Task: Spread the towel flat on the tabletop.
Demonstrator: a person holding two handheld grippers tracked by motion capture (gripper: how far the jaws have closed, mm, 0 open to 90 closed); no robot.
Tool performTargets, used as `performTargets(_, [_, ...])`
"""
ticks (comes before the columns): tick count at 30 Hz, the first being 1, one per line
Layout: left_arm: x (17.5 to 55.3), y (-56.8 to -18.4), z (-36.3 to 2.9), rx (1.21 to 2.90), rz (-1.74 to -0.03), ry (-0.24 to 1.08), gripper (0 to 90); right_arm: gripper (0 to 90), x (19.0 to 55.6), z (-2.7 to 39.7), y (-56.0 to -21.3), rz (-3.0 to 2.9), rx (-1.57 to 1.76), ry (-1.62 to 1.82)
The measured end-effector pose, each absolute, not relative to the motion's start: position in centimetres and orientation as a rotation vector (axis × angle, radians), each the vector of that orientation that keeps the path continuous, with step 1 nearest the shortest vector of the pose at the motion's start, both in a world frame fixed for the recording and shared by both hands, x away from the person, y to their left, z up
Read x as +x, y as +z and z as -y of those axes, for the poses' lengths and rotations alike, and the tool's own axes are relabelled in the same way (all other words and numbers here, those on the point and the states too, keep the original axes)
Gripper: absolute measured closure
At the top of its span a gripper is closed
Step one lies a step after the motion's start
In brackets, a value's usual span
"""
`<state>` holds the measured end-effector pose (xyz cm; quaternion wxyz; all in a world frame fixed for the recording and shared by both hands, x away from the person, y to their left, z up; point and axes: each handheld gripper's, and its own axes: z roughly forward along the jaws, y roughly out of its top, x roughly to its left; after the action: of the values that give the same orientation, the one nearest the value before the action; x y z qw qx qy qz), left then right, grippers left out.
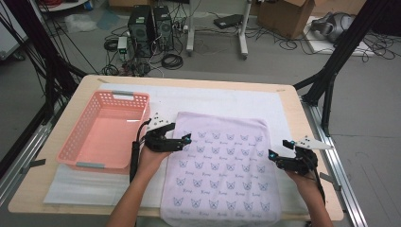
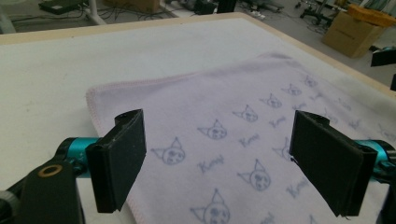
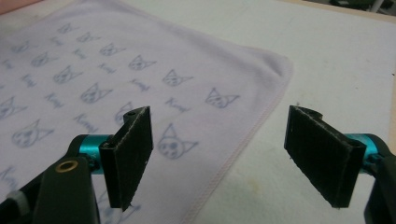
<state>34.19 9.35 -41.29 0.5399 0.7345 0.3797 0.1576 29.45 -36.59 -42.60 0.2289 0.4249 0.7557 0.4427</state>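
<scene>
A pale lilac towel (image 1: 220, 165) printed with small cat faces lies flat on the white mat, its near edge hanging over the table front. My left gripper (image 1: 185, 141) hovers at the towel's left edge with its jaws wide and nothing between them. In the left gripper view the towel (image 2: 233, 107) spreads beneath the open left gripper (image 2: 219, 158). My right gripper (image 1: 279, 149) is held at the towel's right edge, open too. In the right gripper view the towel's hemmed corner (image 3: 275, 70) lies under the open right gripper (image 3: 224, 154), which holds nothing.
A pink plastic basket (image 1: 71, 142) stands empty on the left of the table. The white mat (image 1: 213, 97) covers most of the wooden tabletop (image 1: 80, 85). Beyond the far edge are computer towers (image 1: 151, 28), cables and a cardboard box (image 1: 283, 14) on the floor.
</scene>
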Motion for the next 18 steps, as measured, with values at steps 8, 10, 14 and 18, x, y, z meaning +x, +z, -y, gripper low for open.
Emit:
performTargets(8, [33.71, -41.38, -9.09, 1.808, -0.87, 0.305, 18.3, 20.2, 28.5, 35.47, -42.73, -2.123, 1.118, 1.213])
performTargets(10, [33.65, -41.36, -9.01, 1.813, -0.882, 0.305, 19.0, 20.2, 28.52, 35.52, -42.71, -2.118, 1.129, 1.214])
performTargets(14, [33.18, -41.57, -9.16, 1.753, -0.883, 0.372, 20.8, 20.2, 28.59, 35.81, -42.59, -2.107, 1.145, 1.224])
performTargets(18, [33.16, -42.09, -9.18, 1.763, -0.894, 0.374, 20.3, 20.2, 28.82, 35.99, -42.51, -2.104, 1.15, 1.225])
